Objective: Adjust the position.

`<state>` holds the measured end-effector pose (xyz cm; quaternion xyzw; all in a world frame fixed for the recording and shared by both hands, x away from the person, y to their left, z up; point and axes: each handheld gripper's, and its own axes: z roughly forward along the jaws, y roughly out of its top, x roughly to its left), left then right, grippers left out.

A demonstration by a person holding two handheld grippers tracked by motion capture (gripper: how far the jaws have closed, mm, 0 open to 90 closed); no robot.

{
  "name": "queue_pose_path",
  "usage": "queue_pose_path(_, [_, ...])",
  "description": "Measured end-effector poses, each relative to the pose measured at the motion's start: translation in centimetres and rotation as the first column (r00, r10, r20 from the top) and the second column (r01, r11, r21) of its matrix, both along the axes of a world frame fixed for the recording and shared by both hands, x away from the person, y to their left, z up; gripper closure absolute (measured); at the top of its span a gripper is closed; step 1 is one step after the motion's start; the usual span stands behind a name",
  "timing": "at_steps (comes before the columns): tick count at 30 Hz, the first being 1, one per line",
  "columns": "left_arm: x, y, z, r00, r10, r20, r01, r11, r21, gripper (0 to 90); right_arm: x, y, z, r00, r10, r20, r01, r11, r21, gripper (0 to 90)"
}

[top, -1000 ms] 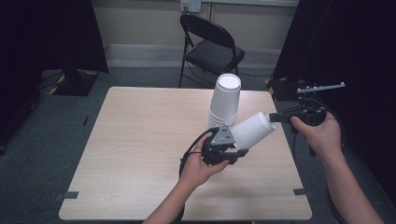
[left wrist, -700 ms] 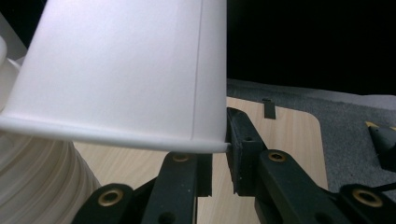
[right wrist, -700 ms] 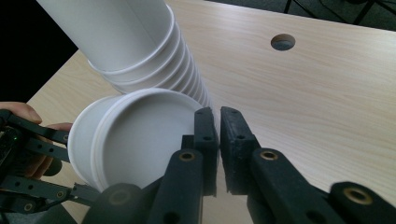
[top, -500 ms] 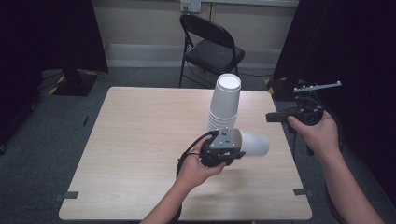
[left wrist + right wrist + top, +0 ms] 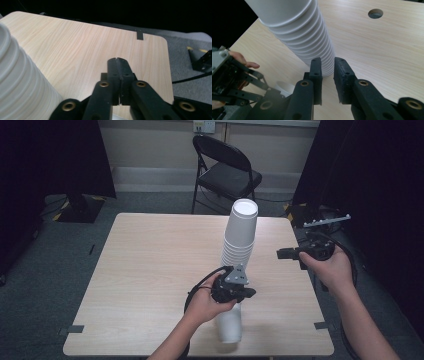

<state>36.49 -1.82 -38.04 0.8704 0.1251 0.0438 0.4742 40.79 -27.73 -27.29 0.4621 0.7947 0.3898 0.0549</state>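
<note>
1. Wooden table [image 5: 150, 270] in a dark room; a folding chair [image 5: 225, 170] stands behind.
2. Cup stack [image 5: 240, 237] stands upside down, centre-right.
3. Left gripper [image 5: 247, 293]: jaws together on the single cup [image 5: 230, 322], apparently just pulled off, held low at the near edge.
4. Right gripper [image 5: 280, 253]: jaws have been opening, slightly apart, nothing between, clear of the stack.

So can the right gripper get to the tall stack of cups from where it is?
Probably yes. The right gripper sits just beside the stack of cups, jaws slightly open, with nothing in between.

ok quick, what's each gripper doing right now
Left gripper: shut, nothing between the jaws, beside the cup stack.
Right gripper: slightly open, holding nothing, jaws just been opening.
</note>
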Motion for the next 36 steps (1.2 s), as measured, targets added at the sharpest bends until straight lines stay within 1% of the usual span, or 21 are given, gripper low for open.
queue_pose_path(1, [-0.1,0.3,0.0,1.0000,-0.002,-0.001,0.002,1.0000,0.002,85.8,-0.1,0.0,-0.3,0.9999,0.011,-0.004,-0.011,0.9999,0.005,77.3])
queue_pose_path(2, [-0.1,0.3,0.0,1.0000,-0.002,-0.001,0.002,1.0000,0.002,80.0,-0.2,0.1,-0.6,0.9999,0.015,-0.006,-0.015,0.9999,0.006,76.9])
queue_pose_path(3, [-0.1,0.7,0.0,0.9998,0.004,-0.019,-0.004,1.0000,-0.002,69.8,-0.3,0.2,-0.9,0.9998,0.020,-0.008,-0.020,0.9998,0.003,75.8])
queue_pose_path(4, [-0.2,1.3,0.2,0.9990,-0.008,-0.045,0.008,1.0000,-0.003,69.7,-0.4,0.3,-1.2,0.9996,0.027,-0.006,-0.027,0.9996,0.004,75.0])
queue_pose_path(5, [-0.4,2.2,0.3,0.9932,-0.044,-0.108,0.043,0.9990,-0.003,69.7,-0.4,0.3,-1.2,0.9996,0.027,-0.006,-0.027,0.9996,0.004,75.0])
queue_pose_path(6, [-0.6,2.6,0.2,0.9950,-0.034,-0.094,0.036,0.9993,0.015,62.4,-0.6,0.7,-1.6,0.9989,0.047,-0.006,-0.047,0.9989,0.008,74.7])
queue_pose_path(7, [-0.6,2.9,0.0,0.9958,-0.026,-0.088,0.029,0.9991,0.030,62.1,-0.7,0.9,-1.7,0.9983,0.058,-0.008,-0.058,0.9983,0.008,74.7])
queue_pose_path(8, [-0.5,3.2,-0.2,0.9951,-0.019,-0.097,0.023,0.9987,0.045,57.8,-0.7,1.2,-2.0,0.9977,0.068,-0.006,-0.068,0.9977,0.006,74.6])
queue_pose_path(10, [-0.2,4.0,-0.9,0.9955,0.023,-0.092,-0.019,0.9990,0.040,55.9,-0.8,1.4,-2.2,0.9971,0.076,-0.006,-0.076,0.9970,0.013,74.4])
queue_pose_path(12, [0.0,4.9,-1.5,0.9913,0.039,-0.125,-0.039,0.9992,0.005,51.7,-0.9,1.8,-2.5,0.9965,0.083,-0.006,-0.083,0.9961,0.028,73.5])
queue_pose_path(13, [0.0,5.3,-1.8,0.9899,0.039,-0.136,-0.038,0.9992,0.011,50.0,-1.0,2.0,-2.7,0.9959,0.090,-0.007,-0.090,0.9956,0.028,73.5])
queue_pose_path(14, [0.2,6.2,-2.5,0.9863,0.056,-0.155,-0.053,0.9983,0.026,44.1,-1.2,2.3,-3.1,0.9945,0.104,-0.013,-0.104,0.9944,0.021,73.5])
queue_pose_path(15, [0.2,6.6,-2.8,0.9833,0.054,-0.174,-0.049,0.9982,0.035,44.0,-1.2,2.4,-3.1,0.9943,0.106,-0.016,-0.105,0.9943,0.014,73.5])
queue_pose_path(17, [0.2,6.9,-3.1,0.9827,0.051,-0.178,-0.043,0.9979,0.048,43.7,-1.2,2.5,-3.1,0.9941,0.107,-0.013,-0.107,0.9942,0.007,73.5])
queue_pose_path(18, [0.2,7.0,-3.4,0.9802,0.048,-0.192,-0.038,0.9977,0.056,43.6,-1.2,2.6,-3.1,0.9938,0.110,-0.010,-0.110,0.9939,0.001,73.4])
queue_pose_path(23, [0.2,6.9,-4.8,0.9754,0.028,-0.218,-0.006,0.9947,0.102,60.8,-1.3,3.1,-3.1,0.9930,0.118,-0.005,-0.118,0.9930,0.006,73.2])
queue_pose_path(24, [0.2,6.9,-5.0,0.9703,0.025,-0.241,-0.002,0.9956,0.094,60.8,-1.3,3.1,-3.1,0.9930,0.118,-0.005,-0.118,0.9930,0.006,73.2])
queue_pose_path(25, [0.2,6.9,-5.1,0.9682,0.023,-0.249,-0.001,0.9963,0.086,67.1,-1.3,3.1,-3.1,0.9929,0.119,-0.009,-0.118,0.9929,0.005,73.2])
queue_pose_path(28, [0.1,6.9,-5.2,0.9692,0.018,-0.246,0.004,0.9960,0.089,69.2,-1.4,3.1,-3.2,0.9928,0.119,-0.010,-0.119,0.9929,-0.004,73.2])
queue_pose_path(34, [0.4,7.3,-5.1,0.9630,0.036,-0.267,-0.014,0.9964,0.084,73.8,-1.6,2.9,-2.9,0.9929,0.119,0.002,-0.119,0.9929,0.002,73.3])
queue_pose_path(36, [0.6,7.4,-5.0,0.9654,0.037,-0.258,-0.018,0.9969,0.076,77.8,-1.7,3.0,-2.8,0.9921,0.125,0.005,-0.125,0.9921,0.002,73.3])
